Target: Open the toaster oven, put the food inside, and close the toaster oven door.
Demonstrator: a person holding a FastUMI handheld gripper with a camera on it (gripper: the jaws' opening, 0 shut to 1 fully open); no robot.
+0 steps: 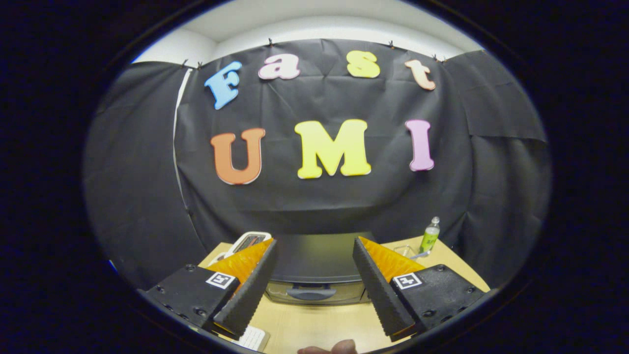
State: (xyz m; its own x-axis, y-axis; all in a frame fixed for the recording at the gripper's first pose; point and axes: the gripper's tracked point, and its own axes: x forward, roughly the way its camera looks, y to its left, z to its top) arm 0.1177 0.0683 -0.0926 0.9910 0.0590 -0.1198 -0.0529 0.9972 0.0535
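Dark boxy toaster oven [317, 260] faced, door shut.
Gripper [314, 268] is held wide, empty; the handle [311, 293] could be missed if lowered off-centre.

Dark toaster oven [314, 260]: smooth matt top; glossy glass door with moulded plastic handle.
Light wooden table [314, 324], lower centre of frame: smooth, low sheen.
Gripper [313, 290], standing open: ribbed, rubber-like matt finger pads.
Clear plastic bottle with green label [430, 236], right of frame: glossy.
Black cloth wall [319, 206]: matt, creased.
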